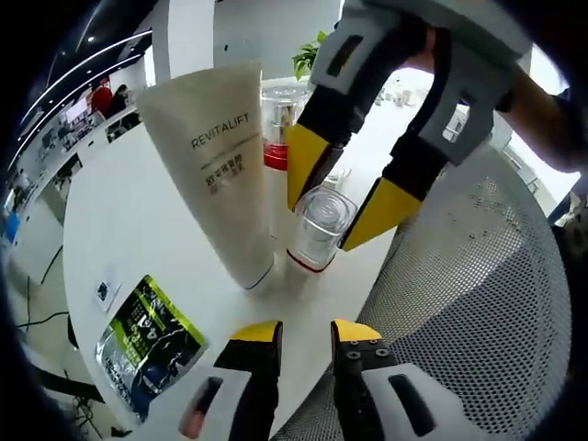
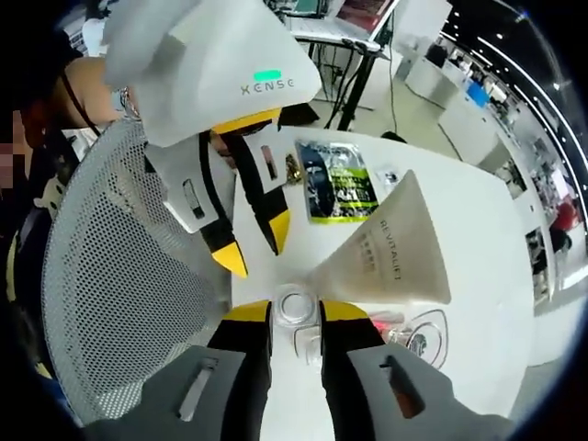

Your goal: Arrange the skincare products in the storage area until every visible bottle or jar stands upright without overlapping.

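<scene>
A small clear bottle (image 1: 317, 234) with a red-rimmed base stands upright on the white table (image 1: 119, 230). My right gripper (image 1: 324, 219) comes down from the upper right and is shut on it, its yellow pads (image 1: 303, 170) on either side. In the right gripper view the bottle (image 2: 296, 308) fills the gap of that gripper (image 2: 296, 319). A white REVITALIFT tube (image 1: 220, 156) stands on its cap just left of the bottle. My left gripper (image 1: 306, 333) is open and holds nothing, a little short of the bottle; it also enters the right gripper view (image 2: 254, 246) from above.
A white mesh basket (image 1: 478, 276) lies to the right of the bottle. Behind the tube stands a clear bottle with a red band (image 1: 276, 129). A green and black sachet (image 1: 147, 340) and a small card (image 1: 106, 292) lie near the table's edge. A clear jar (image 2: 423, 335) sits by the tube (image 2: 395, 248).
</scene>
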`<control>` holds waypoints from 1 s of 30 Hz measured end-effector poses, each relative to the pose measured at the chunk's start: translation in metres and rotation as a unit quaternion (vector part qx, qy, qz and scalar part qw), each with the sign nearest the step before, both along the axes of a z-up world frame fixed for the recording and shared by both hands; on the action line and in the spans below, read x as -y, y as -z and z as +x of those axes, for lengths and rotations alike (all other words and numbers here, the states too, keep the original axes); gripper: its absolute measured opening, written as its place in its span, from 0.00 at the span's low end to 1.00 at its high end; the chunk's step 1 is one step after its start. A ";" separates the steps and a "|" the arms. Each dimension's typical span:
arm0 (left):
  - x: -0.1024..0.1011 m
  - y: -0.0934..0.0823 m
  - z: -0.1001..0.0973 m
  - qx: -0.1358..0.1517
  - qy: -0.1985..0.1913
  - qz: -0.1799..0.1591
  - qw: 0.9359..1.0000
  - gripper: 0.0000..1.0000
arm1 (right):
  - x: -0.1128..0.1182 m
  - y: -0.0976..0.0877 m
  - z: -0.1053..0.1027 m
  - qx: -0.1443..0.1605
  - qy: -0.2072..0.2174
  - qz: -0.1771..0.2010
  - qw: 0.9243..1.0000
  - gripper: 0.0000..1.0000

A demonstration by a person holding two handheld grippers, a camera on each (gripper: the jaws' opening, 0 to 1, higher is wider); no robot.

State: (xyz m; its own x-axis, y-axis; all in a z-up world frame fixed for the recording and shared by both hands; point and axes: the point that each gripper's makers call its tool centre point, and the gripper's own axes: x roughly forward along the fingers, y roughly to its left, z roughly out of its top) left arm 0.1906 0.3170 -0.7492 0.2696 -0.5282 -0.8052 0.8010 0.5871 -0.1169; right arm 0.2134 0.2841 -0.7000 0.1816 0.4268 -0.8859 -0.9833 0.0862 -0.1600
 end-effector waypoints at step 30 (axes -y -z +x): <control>0.002 0.002 -0.004 -0.005 0.008 0.002 1.000 0.21 | 0.024 -0.093 -0.016 0.030 0.053 0.152 0.986 0.14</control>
